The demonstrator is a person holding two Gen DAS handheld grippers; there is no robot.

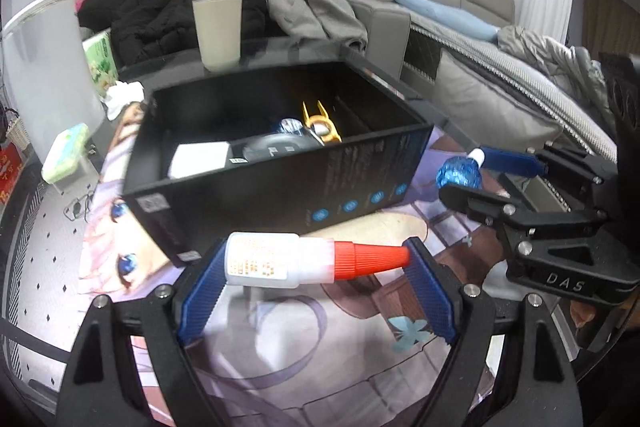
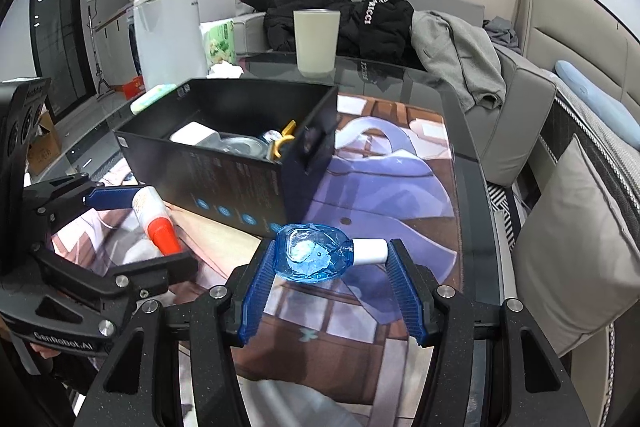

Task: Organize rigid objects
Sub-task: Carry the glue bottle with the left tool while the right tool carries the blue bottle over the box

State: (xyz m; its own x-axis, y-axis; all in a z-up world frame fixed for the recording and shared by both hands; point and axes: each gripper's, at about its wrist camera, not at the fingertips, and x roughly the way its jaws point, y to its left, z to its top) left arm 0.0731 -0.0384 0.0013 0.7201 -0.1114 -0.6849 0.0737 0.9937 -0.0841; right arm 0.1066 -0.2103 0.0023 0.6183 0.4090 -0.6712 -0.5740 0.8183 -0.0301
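The left gripper (image 1: 316, 259) is squeezed on a little glue bottle (image 1: 276, 259), and the bottle lies sideways between the two blue pads (image 1: 430, 291). Its long side runs from one pad to the other, with the flat white bottom on the left pad and the pointy red cap (image 1: 368, 258) poking into the right pad. The bottle has a label with tiny gold print that is too small to read. It is held up in the air just in front of the black box (image 1: 360, 183), over the picture mat (image 1: 320, 347). The right gripper (image 2: 330, 259) is squeezed on a small blue bottle (image 2: 310, 253), which also lies sideways, with its round blue body at the left pad and its white cap (image 2: 370, 251) pointing right into the other pad. This bottle is near the front corner of the black box too. The box is open on top, and inside are a white thing, a round gray thing and a gold tool (image 1: 320, 123). A row of round blue marks runs along the box's side. A black jacket (image 2: 376, 23) behind the box has white letters that look like "FIACCI". The left gripper's frame says "GenRobot.AI" in the right wrist view, and the right gripper's frame says "DAS" in the left wrist view. A tan cup (image 1: 218, 31) stands behind the box on the glass table (image 2: 460, 107).
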